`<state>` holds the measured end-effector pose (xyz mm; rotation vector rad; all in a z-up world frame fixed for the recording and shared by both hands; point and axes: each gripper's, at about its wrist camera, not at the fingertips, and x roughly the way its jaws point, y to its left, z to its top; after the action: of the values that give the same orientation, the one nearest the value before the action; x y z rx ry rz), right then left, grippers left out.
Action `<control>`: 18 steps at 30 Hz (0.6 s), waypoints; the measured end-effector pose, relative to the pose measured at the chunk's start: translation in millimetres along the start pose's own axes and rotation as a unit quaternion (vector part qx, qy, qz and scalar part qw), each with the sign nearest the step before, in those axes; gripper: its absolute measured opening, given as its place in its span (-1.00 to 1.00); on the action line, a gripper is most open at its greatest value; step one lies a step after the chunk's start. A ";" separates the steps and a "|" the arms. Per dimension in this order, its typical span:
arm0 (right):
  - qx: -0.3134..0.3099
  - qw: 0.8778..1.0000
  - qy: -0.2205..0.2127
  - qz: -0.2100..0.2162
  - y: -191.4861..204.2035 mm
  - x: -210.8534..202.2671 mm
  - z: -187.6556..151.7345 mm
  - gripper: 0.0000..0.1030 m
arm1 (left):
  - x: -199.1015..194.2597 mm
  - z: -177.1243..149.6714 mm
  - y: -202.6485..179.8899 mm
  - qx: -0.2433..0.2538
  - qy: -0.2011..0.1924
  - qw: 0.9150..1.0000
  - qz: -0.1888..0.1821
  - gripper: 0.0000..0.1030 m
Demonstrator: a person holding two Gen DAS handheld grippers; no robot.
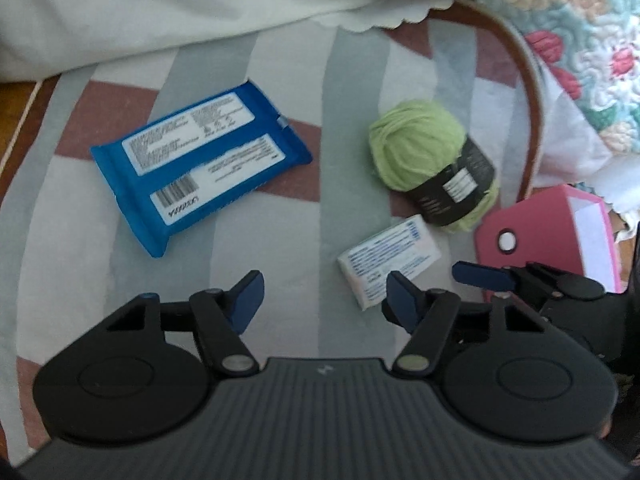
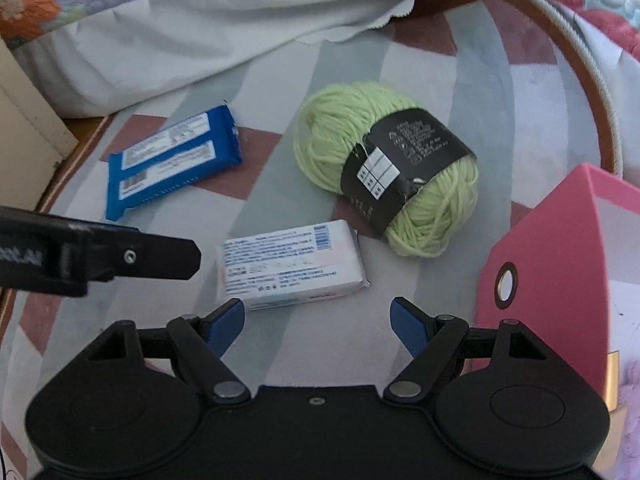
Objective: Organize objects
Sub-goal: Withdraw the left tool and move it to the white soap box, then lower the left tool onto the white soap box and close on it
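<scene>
A blue wipes pack lies label-up on the striped rug. To its right sits a light green yarn ball with a black paper band. A small white printed packet lies in front of the yarn. My left gripper hangs open over bare rug, its right finger overlapping the packet's near corner. My right gripper is open just short of the packet, nothing between its fingers.
A pink box with a round hole stands at the right, close to the right gripper. White sheets and a floral quilt drape behind. The rug's brown curved rim runs at the right; wooden floor shows left.
</scene>
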<state>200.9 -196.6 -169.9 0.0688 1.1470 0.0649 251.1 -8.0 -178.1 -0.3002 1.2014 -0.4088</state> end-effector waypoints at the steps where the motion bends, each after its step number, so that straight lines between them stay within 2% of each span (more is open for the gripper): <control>1: 0.005 1.000 0.004 0.001 -1.0 3.0 -0.1 0.62 | 2.5 -0.7 0.7 -0.002 -0.001 1.000 -0.001 0.26; 7: -0.017 1.000 0.015 -0.004 5.7 10.9 0.1 0.62 | 16.2 -0.9 3.0 -0.028 -0.007 0.999 -0.021 -0.03; 9: -0.031 0.999 0.011 -0.011 8.8 12.5 0.7 0.62 | 18.9 -1.3 3.1 -0.035 -0.017 0.999 -0.021 -0.23; 12: -0.054 0.998 0.005 -0.031 12.6 12.8 -0.4 0.62 | 20.8 -2.1 2.9 -0.039 -0.026 0.998 -0.030 -0.32; 14: -0.071 0.997 -0.001 -0.034 15.1 11.9 -0.7 0.62 | 23.3 -1.9 2.2 -0.039 -0.020 0.998 -0.034 -0.46; 16: -0.086 0.996 -0.004 -0.033 17.8 12.0 0.9 0.61 | 24.4 -4.2 0.0 -0.041 -0.021 0.998 -0.040 -0.48; 18: -0.098 0.995 -0.002 -0.025 21.0 11.4 2.1 0.52 | 25.5 -7.2 -2.9 -0.046 -0.018 0.998 -0.047 -0.53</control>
<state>207.2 -174.8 -177.6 -0.1342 1.1330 0.1315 251.6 -22.3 -200.6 -0.4429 1.1754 -0.4278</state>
